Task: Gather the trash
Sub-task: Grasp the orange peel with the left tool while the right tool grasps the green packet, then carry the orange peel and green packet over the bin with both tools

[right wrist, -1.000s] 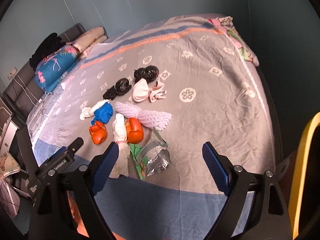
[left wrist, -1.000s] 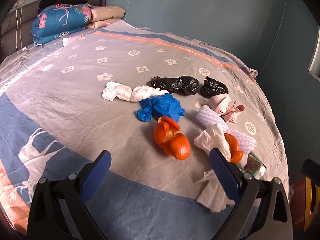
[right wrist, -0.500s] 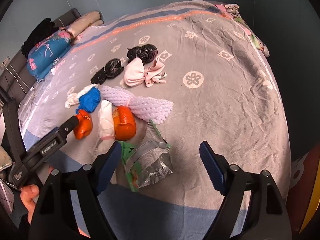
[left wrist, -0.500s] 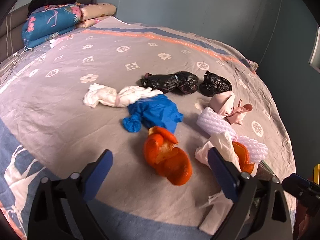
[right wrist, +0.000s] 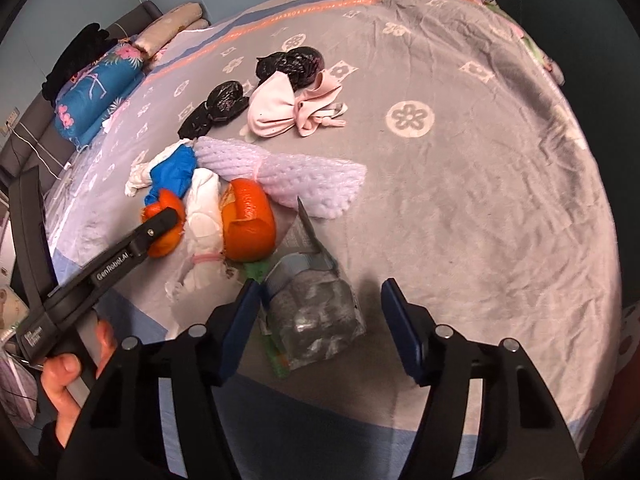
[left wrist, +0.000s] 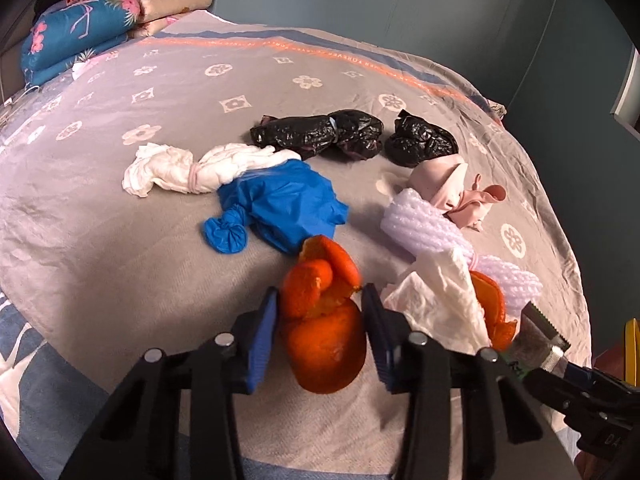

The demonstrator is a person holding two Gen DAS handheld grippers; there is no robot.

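Trash lies in a cluster on the bed. My left gripper [left wrist: 320, 320] has its blue pads closed against an orange peel [left wrist: 324, 320], which rests on the blanket. It also shows in the right wrist view [right wrist: 162, 236]. My right gripper [right wrist: 320, 320] is open, its jaws on either side of a crumpled silver foil wrapper [right wrist: 316, 316] that lies flat. A second orange peel [right wrist: 248, 226] and a white tissue [right wrist: 204, 216] lie just beyond it.
Further out lie a blue glove [left wrist: 280, 204], a white rag [left wrist: 188, 172], black bags [left wrist: 320, 134], a pink cloth [right wrist: 288, 110] and white foam netting [right wrist: 304, 178]. Folded bedding [left wrist: 80, 36] sits at the bed's head. The bed edge [right wrist: 568, 320] drops off at right.
Both grippers moved forward and down to the trash. The left jaws narrowed from wide open onto the orange peel. The right jaws narrowed somewhat around the foil wrapper.
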